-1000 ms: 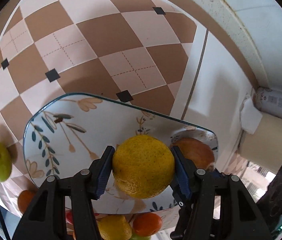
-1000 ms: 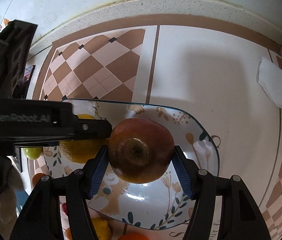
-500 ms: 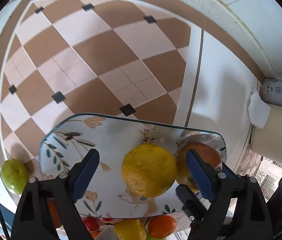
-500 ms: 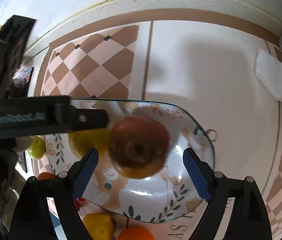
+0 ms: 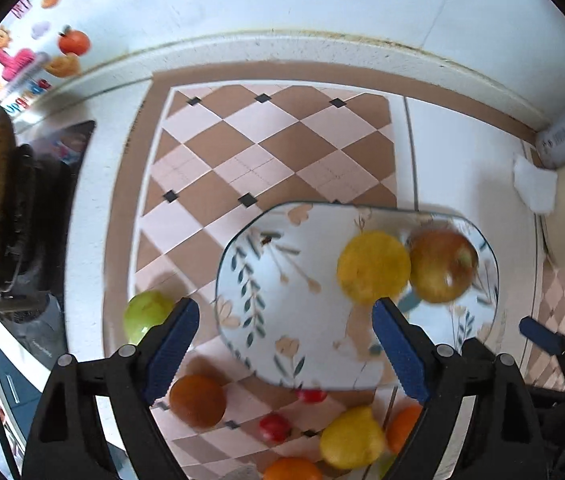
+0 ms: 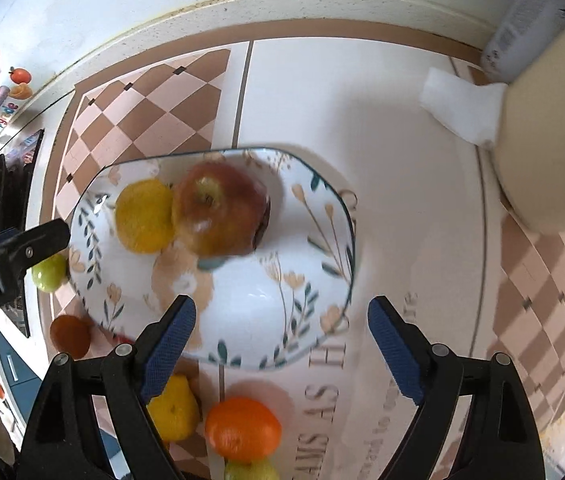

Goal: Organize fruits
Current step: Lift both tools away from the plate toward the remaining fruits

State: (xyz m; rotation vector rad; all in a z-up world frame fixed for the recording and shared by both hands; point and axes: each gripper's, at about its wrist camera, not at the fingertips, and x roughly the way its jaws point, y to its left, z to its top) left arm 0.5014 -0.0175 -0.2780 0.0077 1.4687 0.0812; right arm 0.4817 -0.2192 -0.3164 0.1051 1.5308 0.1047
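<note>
Risk I see: the yellow citrus point(image 5: 373, 267) and apple point(image 5: 441, 265) sit touching at the far right of the plate point(image 5: 266, 304), near its rim, so any bump to the plate could roll them off onto the worktop point(image 6: 382, 152). A second ago each tool gripped one of these fruits over the plate. Now the left tool point(image 5: 286, 344) and right tool point(image 6: 280, 344) are both spread wide, empty and pulled back, with loose fruit still near the plate.

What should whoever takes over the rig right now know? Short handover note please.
Left gripper: open, empty. Right gripper: open, empty.
Plate holds a yellow citrus and a red apple, side by side.
Left off the plate: green fruit, dark orange, lemon, orange, small red fruits.
Next: probably pick those up and plate them.
</note>
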